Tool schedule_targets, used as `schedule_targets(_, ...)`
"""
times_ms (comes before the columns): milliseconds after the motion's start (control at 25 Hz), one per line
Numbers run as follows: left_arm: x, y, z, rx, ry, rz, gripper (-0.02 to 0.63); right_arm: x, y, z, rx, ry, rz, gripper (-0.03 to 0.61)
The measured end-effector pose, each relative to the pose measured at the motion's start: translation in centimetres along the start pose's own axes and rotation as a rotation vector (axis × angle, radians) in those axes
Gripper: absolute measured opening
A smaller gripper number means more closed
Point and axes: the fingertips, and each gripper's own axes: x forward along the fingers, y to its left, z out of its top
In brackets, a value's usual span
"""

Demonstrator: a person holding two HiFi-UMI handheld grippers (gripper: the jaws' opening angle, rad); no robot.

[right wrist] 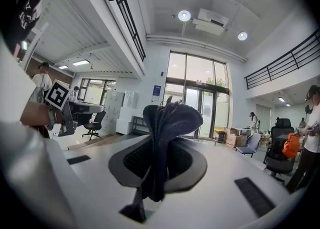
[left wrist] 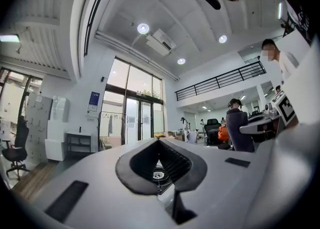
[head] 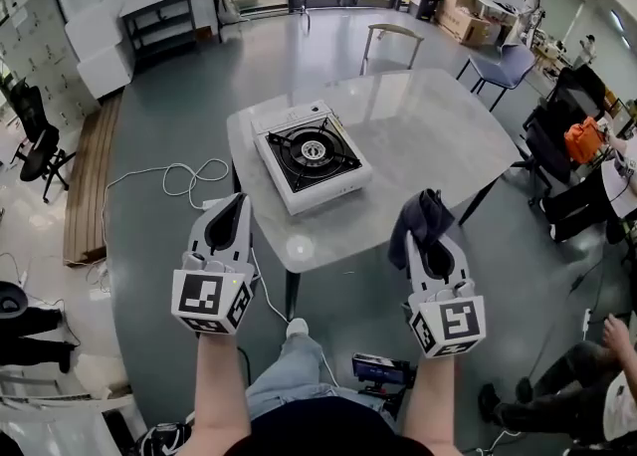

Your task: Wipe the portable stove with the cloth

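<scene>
Table (head: pixel 438 135) mid-scene. Portable stove (head: pixel 311 157) on its left part, close to the near-left edge. Right half of the tabletop beside it.

Left gripper (head: pixel 233 213) near side, off the table's near-left corner, over the floor. Right gripper (head: pixel 432 241) near side, right of the stove, just short of the table's near edge. Cloth (head: pixel 418 217) between its jaws, standing up past the tips.

Cable (head: pixel 179 180) on the floor left of the table. Chair (head: pixel 390 41) beyond the far edge; second chair (head: pixel 503 68) far right. Shelf (head: pixel 159 26) far left.

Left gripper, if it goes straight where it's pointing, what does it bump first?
Probably the portable stove; the left gripper aims at it, though height is unclear, so it might pass over.
</scene>
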Motion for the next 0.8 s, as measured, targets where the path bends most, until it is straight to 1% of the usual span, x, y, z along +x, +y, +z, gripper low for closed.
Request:
schedule_targets(240, 3.8, 4.1, -0.4, 0.006, -0.004, 0.028, 0.011, 6.8, -0.2, 1.0, -0.007, -0.005, 0.031, 0.064)
schedule_targets(360, 5.1, 5.8, -0.2, 0.008, 0.001, 0.048, 0.011, 9.4, 0.3, 1.6, -0.016, -0.016, 0.07, 0.064)
schedule_targets(600, 6.6, 7.3, -0.8, 0.012, 0.02, 0.088, 0.011, 12.7, -0.3, 1.0, -0.014, 0.0, 0.118, 0.064)
schedule_targets(800, 8.3, 8.6, -1.7, 0.01, 0.044, 0.154, 0.011, 15.9, -1.5, 0.6, -0.012, 0.003, 0.168, 0.064)
